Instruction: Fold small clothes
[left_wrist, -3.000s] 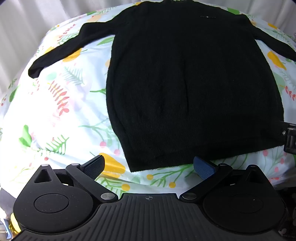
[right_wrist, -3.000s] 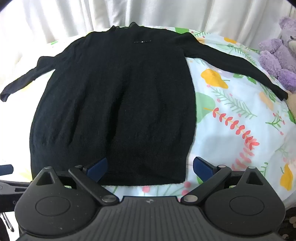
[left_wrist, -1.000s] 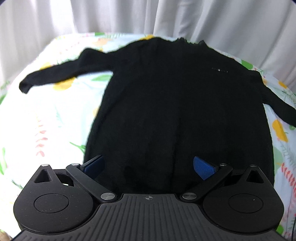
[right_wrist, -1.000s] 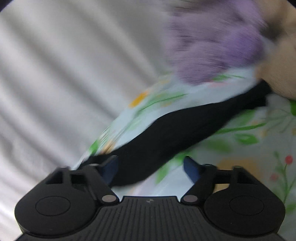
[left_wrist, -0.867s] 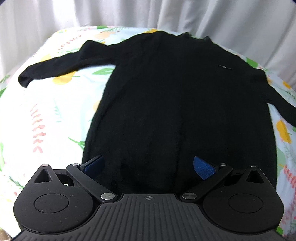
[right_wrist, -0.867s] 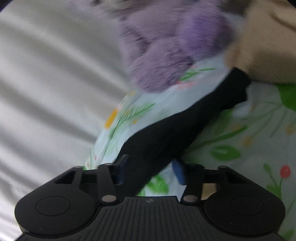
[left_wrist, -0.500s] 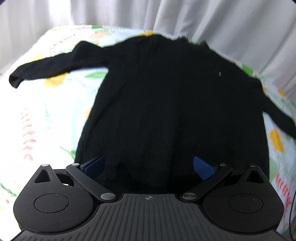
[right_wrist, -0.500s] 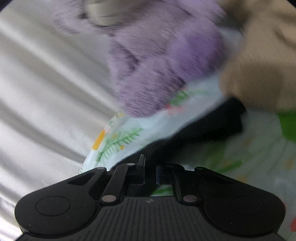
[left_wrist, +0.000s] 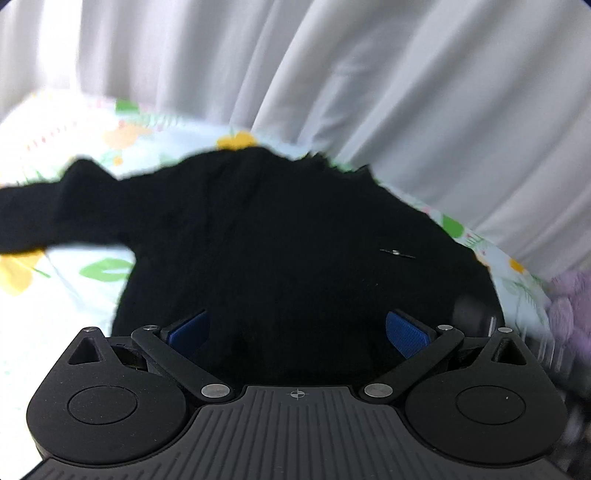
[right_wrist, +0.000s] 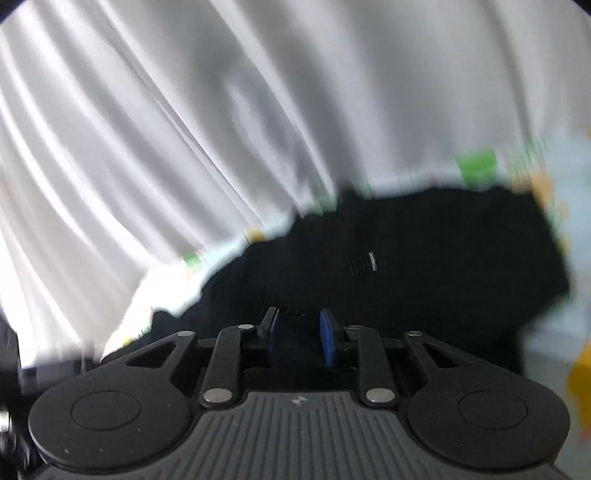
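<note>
A black long-sleeved sweater (left_wrist: 280, 236) lies flat on a floral sheet (left_wrist: 48, 147), its left sleeve (left_wrist: 33, 218) stretched out to the left. My left gripper (left_wrist: 295, 330) is open and empty, low over the sweater's body. My right gripper (right_wrist: 297, 334) is nearly shut on black fabric, the sweater's right sleeve (right_wrist: 295, 341), and hangs over the sweater's chest (right_wrist: 406, 258), where a small silver logo (right_wrist: 372, 260) shows. Both views are blurred by motion.
White curtains (left_wrist: 332, 74) hang close behind the bed. A purple plush toy (left_wrist: 569, 306) sits at the right edge of the sheet. The other gripper's body (left_wrist: 476, 317) shows just right of my left fingers.
My right gripper closed on the right sleeve near the plush toy and swung with it over the sweater's chest. My left gripper moved forward up the sweater's body, still open.
</note>
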